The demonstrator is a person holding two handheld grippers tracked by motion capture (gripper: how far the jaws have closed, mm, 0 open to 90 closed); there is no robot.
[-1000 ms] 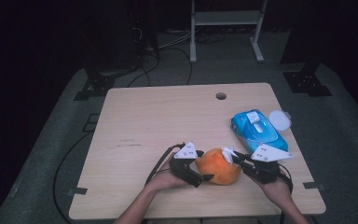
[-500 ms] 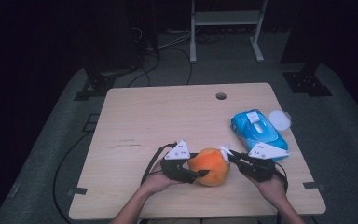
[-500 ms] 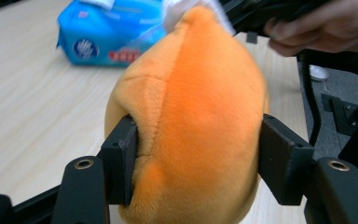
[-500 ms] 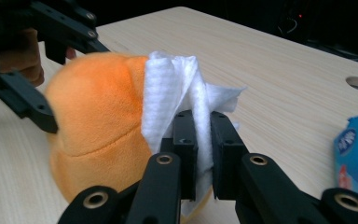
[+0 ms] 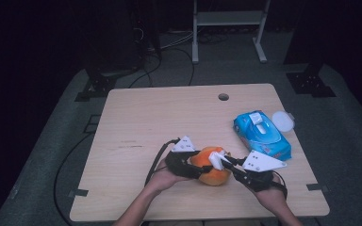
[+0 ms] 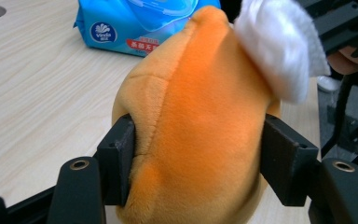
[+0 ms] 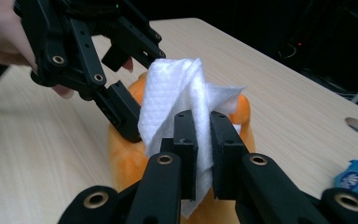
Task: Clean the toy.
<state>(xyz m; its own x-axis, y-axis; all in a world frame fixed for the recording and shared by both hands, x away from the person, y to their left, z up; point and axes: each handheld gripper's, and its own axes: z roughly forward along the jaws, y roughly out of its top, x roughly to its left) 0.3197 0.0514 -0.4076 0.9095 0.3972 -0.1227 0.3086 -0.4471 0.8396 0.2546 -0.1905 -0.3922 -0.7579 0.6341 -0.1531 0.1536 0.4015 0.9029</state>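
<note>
An orange plush toy sits near the table's front edge, squeezed between the pads of my left gripper, whose jaws have just been easing open a little. In the left gripper view both pads press into the plush toy's sides. My right gripper comes in from the right, shut on a folded white wipe. The wipe rests against the upper part of the toy. The right gripper's jaws stand almost together with the wipe pinched between them.
A blue pack of wet wipes lies at the right of the wooden table, with a round white lid beside it. A cable hole sits near the far edge. Dark floor and a stand's legs lie beyond.
The left gripper's jaws closed onto the plush toy and it shifted slightly left. The right gripper moved left with the wipe, onto the toy's top.
</note>
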